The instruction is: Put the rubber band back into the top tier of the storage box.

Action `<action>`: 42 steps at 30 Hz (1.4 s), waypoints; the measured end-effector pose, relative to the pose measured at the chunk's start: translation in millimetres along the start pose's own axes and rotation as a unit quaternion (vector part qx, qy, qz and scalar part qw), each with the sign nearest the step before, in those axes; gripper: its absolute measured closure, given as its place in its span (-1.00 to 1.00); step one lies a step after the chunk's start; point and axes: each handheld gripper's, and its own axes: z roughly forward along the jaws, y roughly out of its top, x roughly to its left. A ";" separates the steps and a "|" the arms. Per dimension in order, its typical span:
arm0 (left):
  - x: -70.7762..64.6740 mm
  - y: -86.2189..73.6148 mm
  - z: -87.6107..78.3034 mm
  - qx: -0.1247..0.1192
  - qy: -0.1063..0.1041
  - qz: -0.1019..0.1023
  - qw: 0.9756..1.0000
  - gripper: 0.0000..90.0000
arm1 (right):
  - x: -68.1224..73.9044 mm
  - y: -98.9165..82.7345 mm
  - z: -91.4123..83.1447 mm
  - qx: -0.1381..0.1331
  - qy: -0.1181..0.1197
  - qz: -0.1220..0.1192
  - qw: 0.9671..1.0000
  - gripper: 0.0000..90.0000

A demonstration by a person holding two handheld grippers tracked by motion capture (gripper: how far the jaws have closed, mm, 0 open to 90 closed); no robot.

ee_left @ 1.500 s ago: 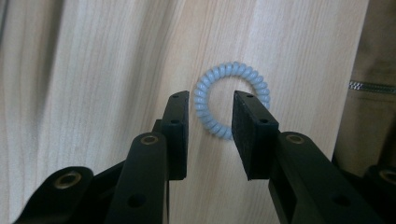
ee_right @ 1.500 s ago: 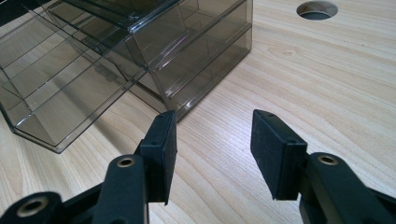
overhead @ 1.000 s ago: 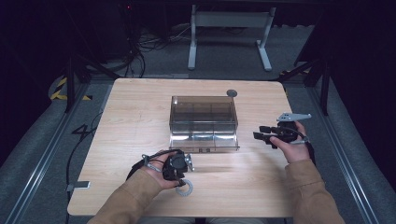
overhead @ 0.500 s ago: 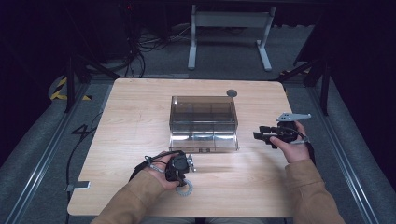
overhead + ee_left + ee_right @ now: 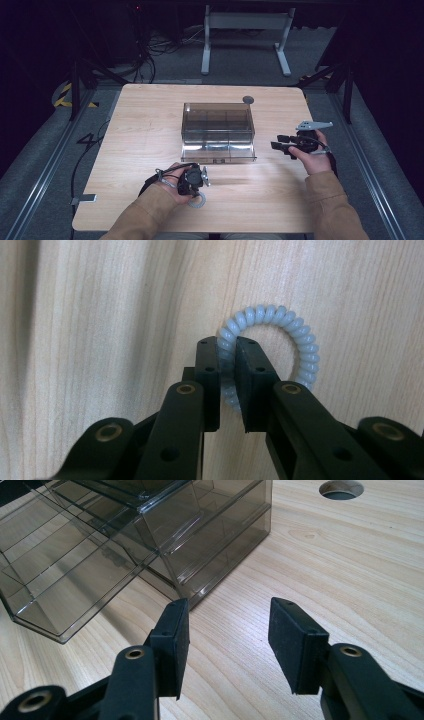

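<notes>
Two jaws of my left gripper (image 5: pixel 228 371) have just been closing and now pinch the pale blue spiral hair tie (image 5: pixel 270 352) lying on the wooden table (image 5: pixel 100 315); next I judge a lift toward the smoky clear plastic drawer box (image 5: pixel 218 131); my right gripper (image 5: pixel 227 630) waits, jaws apart.

Coil ring (image 5: pixel 196 201) on the table (image 5: pixel 140 115) — before the drawer box (image 5: pixel 217 131).

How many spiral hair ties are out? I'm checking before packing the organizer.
1: a pale spiral hair tie on the table's near edge, pinched by the left gripper. Others could be hidden by hands.
</notes>
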 end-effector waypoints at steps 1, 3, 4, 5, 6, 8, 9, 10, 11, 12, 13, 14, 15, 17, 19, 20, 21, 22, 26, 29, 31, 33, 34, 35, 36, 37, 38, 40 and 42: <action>0.3 -0.5 0.0 -0.002 -0.001 -0.002 1.000 0.82 | 0.0 -0.1 0.2 0.000 0.000 0.001 1.000 0.16; 0.7 -0.5 0.1 -0.004 0.004 -0.002 1.000 0.83 | 0.0 -0.2 0.2 0.001 0.001 0.001 1.000 0.16; 0.5 -0.4 0.0 -0.003 0.006 -0.002 1.000 0.83 | -0.3 -0.2 0.1 0.000 0.001 0.000 1.000 0.16; 0.5 -0.3 0.0 -0.003 0.006 -0.003 1.000 0.83 | -0.5 -0.3 0.1 0.000 0.001 0.001 1.000 0.16; 0.7 -0.2 0.0 -0.003 0.005 -0.002 1.000 0.83 | -0.5 -0.3 0.2 0.000 0.001 0.002 1.000 0.16; 0.7 -0.2 0.0 -0.003 0.005 -0.004 1.000 0.83 | -0.5 -0.4 0.5 0.001 0.001 0.002 1.000 0.16; 0.7 -0.3 0.3 -0.004 0.003 -0.006 1.000 0.83 | -0.4 -0.4 0.8 0.002 0.001 0.002 1.000 0.16; 0.8 -0.1 0.1 -0.003 0.003 -0.006 1.000 0.83 | -0.5 -0.4 1.0 0.003 0.001 0.002 1.000 0.16; 0.7 0.0 0.1 -0.003 0.004 -0.008 1.000 0.83 | -0.5 -0.5 1.2 0.003 0.001 0.002 1.000 0.16; 0.5 0.2 0.2 -0.003 0.005 -0.010 1.000 0.83 | -0.6 -0.5 1.3 0.003 0.001 0.002 1.000 0.16; 0.8 0.5 -0.1 -0.003 0.006 -0.009 1.000 0.83 | -0.9 -0.6 1.3 0.003 0.001 0.001 1.000 0.16; 0.9 0.4 -0.5 -0.004 0.004 -0.012 1.000 0.83 | -1.1 -0.7 1.3 0.003 0.002 0.001 1.000 0.16; 1.3 0.3 -1.0 -0.005 0.001 -0.013 1.000 0.83 | -1.3 -0.8 1.3 0.003 0.001 0.002 1.000 0.16; 2.4 0.1 -3.3 -0.010 -0.003 -0.016 1.000 0.83 | -1.5 -0.9 1.4 0.003 0.001 0.002 1.000 0.16; 3.0 -0.1 -6.7 -0.014 -0.008 -0.019 1.000 0.83 | -1.5 -1.0 1.6 0.004 0.002 0.003 1.000 0.16; 3.2 0.0 -8.6 -0.016 -0.010 -0.020 1.000 0.83 | -1.5 -1.0 1.9 0.004 0.002 0.003 1.000 0.16; 3.4 0.0 -10.3 -0.019 -0.014 -0.020 0.999 0.83 | -1.7 -1.1 1.9 0.004 0.002 0.003 1.000 0.16; 4.1 0.2 -12.6 -0.021 -0.018 -0.018 0.999 0.83 | -1.8 -1.1 1.9 0.004 0.001 0.003 1.000 0.16; 3.9 1.2 -20.2 -0.024 -0.018 -0.014 0.999 0.83 | -1.6 -1.0 1.1 0.004 0.002 0.004 1.000 0.16; 3.3 2.0 -24.7 -0.024 -0.018 -0.013 0.999 0.83 | -1.5 -1.0 1.1 0.004 0.002 0.003 1.000 0.16; 2.8 2.8 -29.5 -0.028 -0.019 -0.011 0.999 0.83 | -1.5 -0.9 1.2 0.004 0.002 0.003 1.000 0.16; 3.0 3.7 -34.0 -0.029 -0.019 -0.008 0.999 0.83 | -1.6 -1.0 1.4 0.004 0.002 0.003 1.000 0.16; 3.4 4.4 -36.3 -0.032 -0.020 -0.004 0.999 0.83 | -1.7 -1.0 1.5 0.004 0.002 0.003 1.000 0.16; 3.8 4.9 -38.4 -0.032 -0.022 -0.002 0.999 0.83 | -1.7 -1.0 1.5 0.004 0.002 0.003 1.000 0.16; 3.9 5.3 -40.4 -0.033 -0.024 -0.003 0.999 0.83 | -1.7 -1.0 1.5 0.004 0.002 0.003 1.000 0.16; 4.1 5.9 -42.7 -0.033 -0.025 -0.002 0.999 0.83 | -1.6 -1.1 1.4 0.005 0.002 0.004 1.000 0.16; 3.9 6.7 -45.4 -0.034 -0.025 -0.003 0.999 0.83 | -1.7 -1.1 1.3 0.005 0.002 0.004 1.000 0.16; 3.4 8.6 -49.9 -0.033 -0.026 -0.001 0.999 0.83 | -2.0 -1.1 1.2 0.004 0.002 0.004 1.000 0.16; 2.7 10.9 -54.0 -0.032 -0.025 0.002 0.999 0.83 | -2.1 -1.1 1.3 0.004 0.002 0.004 1.000 0.16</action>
